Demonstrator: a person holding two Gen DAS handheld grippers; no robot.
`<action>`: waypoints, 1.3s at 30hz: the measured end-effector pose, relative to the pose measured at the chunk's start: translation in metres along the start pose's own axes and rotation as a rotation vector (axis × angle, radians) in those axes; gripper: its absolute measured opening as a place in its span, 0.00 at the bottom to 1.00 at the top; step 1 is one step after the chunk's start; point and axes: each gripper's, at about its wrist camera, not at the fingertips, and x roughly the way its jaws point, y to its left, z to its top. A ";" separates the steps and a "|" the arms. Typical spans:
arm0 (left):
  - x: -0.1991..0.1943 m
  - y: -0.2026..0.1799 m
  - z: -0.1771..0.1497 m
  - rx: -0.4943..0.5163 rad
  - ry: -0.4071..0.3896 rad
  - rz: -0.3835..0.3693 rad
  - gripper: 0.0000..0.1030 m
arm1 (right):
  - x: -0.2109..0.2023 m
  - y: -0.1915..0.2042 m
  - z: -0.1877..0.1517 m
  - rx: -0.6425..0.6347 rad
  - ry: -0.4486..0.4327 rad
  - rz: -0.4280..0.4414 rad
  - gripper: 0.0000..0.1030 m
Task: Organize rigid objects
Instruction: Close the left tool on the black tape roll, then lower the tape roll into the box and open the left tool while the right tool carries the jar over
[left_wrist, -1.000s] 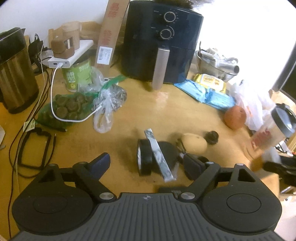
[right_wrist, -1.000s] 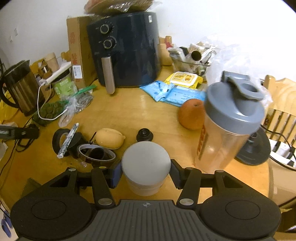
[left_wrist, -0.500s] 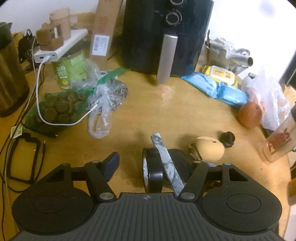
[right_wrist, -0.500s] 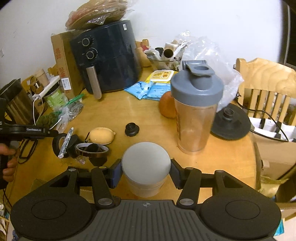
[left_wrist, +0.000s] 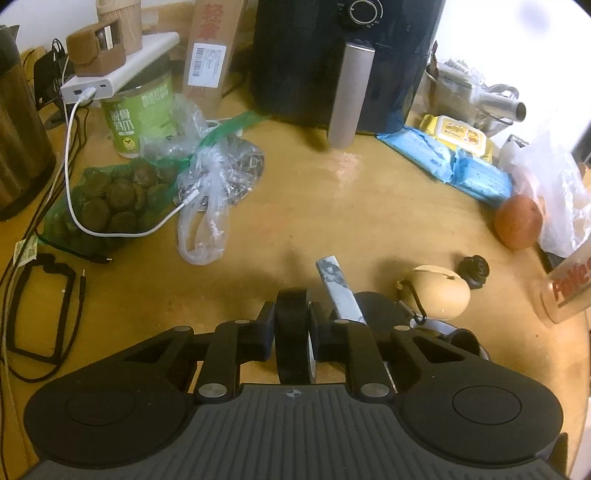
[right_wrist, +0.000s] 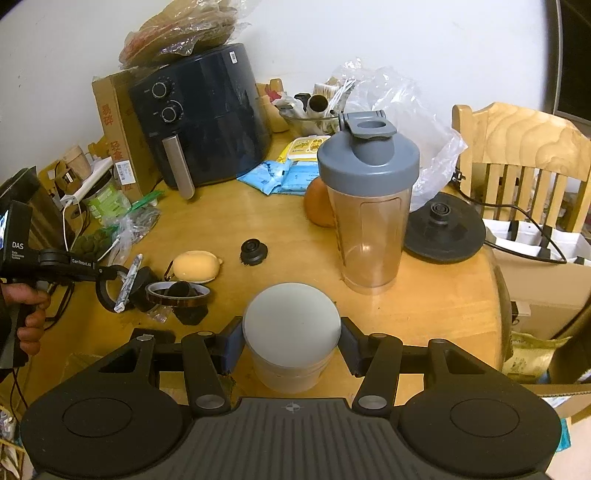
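Note:
My left gripper (left_wrist: 291, 325) is shut on an upright black tape roll (left_wrist: 291, 314) on the wooden table (left_wrist: 314, 206). A marbled flat stick (left_wrist: 338, 288) leans beside it. From the right wrist view the left gripper (right_wrist: 110, 275) pinches the same roll (right_wrist: 105, 291). My right gripper (right_wrist: 291, 343) is shut on a white lidded tub (right_wrist: 291, 328) and holds it above the table's front edge. A brown tape roll (right_wrist: 177, 293), a yellow egg-shaped case (right_wrist: 195, 266) and a small black knob (right_wrist: 253, 251) lie between the two grippers.
A shaker bottle (right_wrist: 367, 206) stands right of centre, with an orange (right_wrist: 317, 203) behind it and a black kettle base (right_wrist: 443, 232) beside it. A dark air fryer (left_wrist: 343, 59), blue packets (left_wrist: 454, 162), bags and cables (left_wrist: 74, 177) crowd the back and left.
My left gripper moved forward and closed on the black tape roll. My right gripper has lifted and pulled back with the white tub, away from the shaker bottle.

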 end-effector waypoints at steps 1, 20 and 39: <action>-0.001 0.000 0.000 0.004 0.001 0.002 0.17 | 0.000 0.000 0.000 0.001 0.003 0.001 0.55; -0.067 0.012 -0.008 -0.034 -0.068 -0.077 0.17 | -0.001 0.025 0.002 -0.039 0.008 0.061 0.55; -0.127 -0.003 -0.057 -0.071 -0.054 -0.284 0.17 | -0.014 0.069 -0.011 -0.100 0.018 0.170 0.55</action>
